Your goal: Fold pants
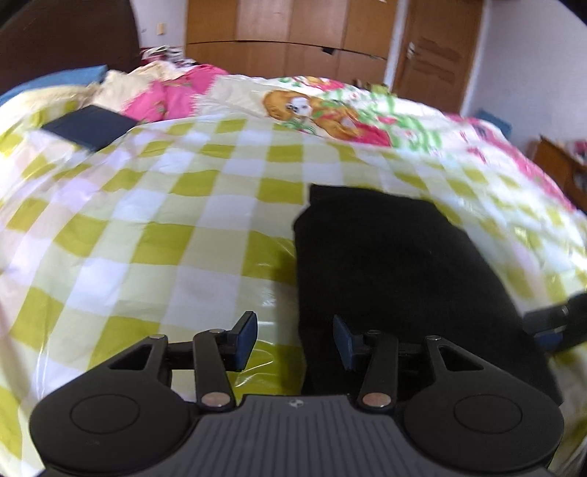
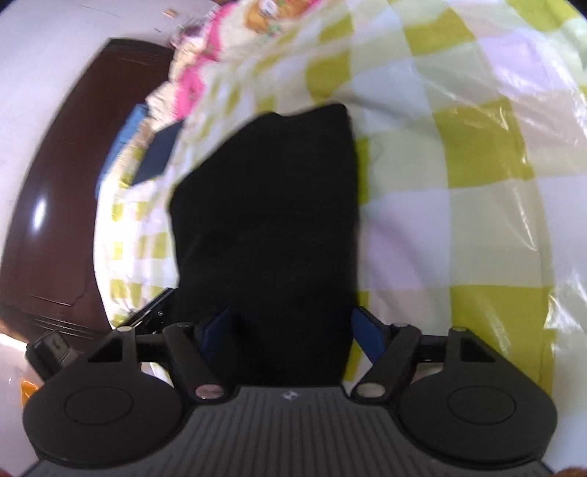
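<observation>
The bed [image 1: 154, 227] fills both views under a green-and-white checked cover, glossy and creased. Its far end carries a sheet printed with a bear [image 1: 312, 110] and a heap of pink and cream bedding [image 1: 161, 91], blurred and hard to make out. Beyond stand a wooden wardrobe [image 1: 293, 33] and a door [image 1: 436, 51] against pale walls; a dark brown headboard [image 2: 51, 190] runs along one side.

The pants [image 1: 396, 271], black and folded into a long flat block, lie on the cover toward the near edge; their folds cannot be made out in the dark cloth, and their near end is hidden behind the grippers. A small dark blue folded item [image 1: 88, 126] lies well apart, near the far corner by the headboard. Wide bare cover lies beside the pants.

The right gripper [image 2: 293, 334] stands wide, pads either side of the pants without pressing. The left gripper [image 1: 295, 339] is narrower, open over the pants' edge, holding nothing.
</observation>
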The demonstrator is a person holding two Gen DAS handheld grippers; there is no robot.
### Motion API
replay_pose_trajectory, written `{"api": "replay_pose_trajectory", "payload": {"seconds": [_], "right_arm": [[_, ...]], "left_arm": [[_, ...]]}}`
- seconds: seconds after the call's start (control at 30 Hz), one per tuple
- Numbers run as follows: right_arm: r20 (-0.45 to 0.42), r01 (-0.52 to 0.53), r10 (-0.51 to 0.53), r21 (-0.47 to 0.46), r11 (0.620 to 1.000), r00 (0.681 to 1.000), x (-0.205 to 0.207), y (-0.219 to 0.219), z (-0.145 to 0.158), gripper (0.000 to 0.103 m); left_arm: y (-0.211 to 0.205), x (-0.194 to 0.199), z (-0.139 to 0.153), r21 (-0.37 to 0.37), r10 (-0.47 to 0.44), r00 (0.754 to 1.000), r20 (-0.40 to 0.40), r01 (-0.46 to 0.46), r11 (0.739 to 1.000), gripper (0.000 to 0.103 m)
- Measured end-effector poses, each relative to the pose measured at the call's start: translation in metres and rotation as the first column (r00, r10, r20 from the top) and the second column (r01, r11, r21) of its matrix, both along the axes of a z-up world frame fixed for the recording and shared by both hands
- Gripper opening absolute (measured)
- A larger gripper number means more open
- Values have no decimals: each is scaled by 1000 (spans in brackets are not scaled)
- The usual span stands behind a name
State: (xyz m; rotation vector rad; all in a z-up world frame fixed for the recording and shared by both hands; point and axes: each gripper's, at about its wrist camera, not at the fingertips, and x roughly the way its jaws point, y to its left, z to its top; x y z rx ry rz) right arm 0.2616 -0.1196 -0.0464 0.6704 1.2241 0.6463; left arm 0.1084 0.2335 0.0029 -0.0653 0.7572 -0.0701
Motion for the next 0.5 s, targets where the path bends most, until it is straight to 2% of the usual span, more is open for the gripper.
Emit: {"api": "replay_pose_trajectory", "payload": {"seconds": [0.03, 0.13, 0.2, 0.23, 0.27, 0.33, 0.4, 0.47, 0.5], "right_arm": [[-13, 4, -4, 16, 1000, 1000, 4, -1, -1, 61], [8, -31, 31, -8, 999, 999, 27, 9, 0, 47], [20, -62, 63, -45, 997, 998, 44, 10, 4, 42], [31, -74, 76, -62, 995, 997, 51, 10, 6, 40], [45, -84, 88, -83, 993, 995, 58, 9, 9, 39], [74, -115, 125, -134, 984, 989, 72, 6, 16, 38], [111, -139, 165, -208, 968, 980, 90, 6, 23, 36], [165, -116, 175, -315, 942, 971, 109, 6, 29, 36], [167, -105, 167, -327, 939, 972, 118, 4, 32, 37]], "left_arm": [[-1, 3, -1, -5, -7, 1000, -2, 7, 1000, 52], [-8, 11, 1, -32, -53, 999, -12, 53, 998, 33], [-20, 14, 3, 24, -88, 996, -6, 88, 996, 32], [-24, 17, 5, 28, -112, 994, -2, 112, 993, 31], [-26, 22, 7, -6, -130, 991, -2, 130, 991, 26], [-30, 36, 12, -90, -158, 987, -4, 157, 983, 23], [-47, 48, 17, -84, -191, 981, 11, 192, 978, 23], [-65, 60, 19, -120, -246, 969, 5, 245, 962, 24], [-74, 64, 21, -101, -266, 964, 5, 265, 959, 25]]}}
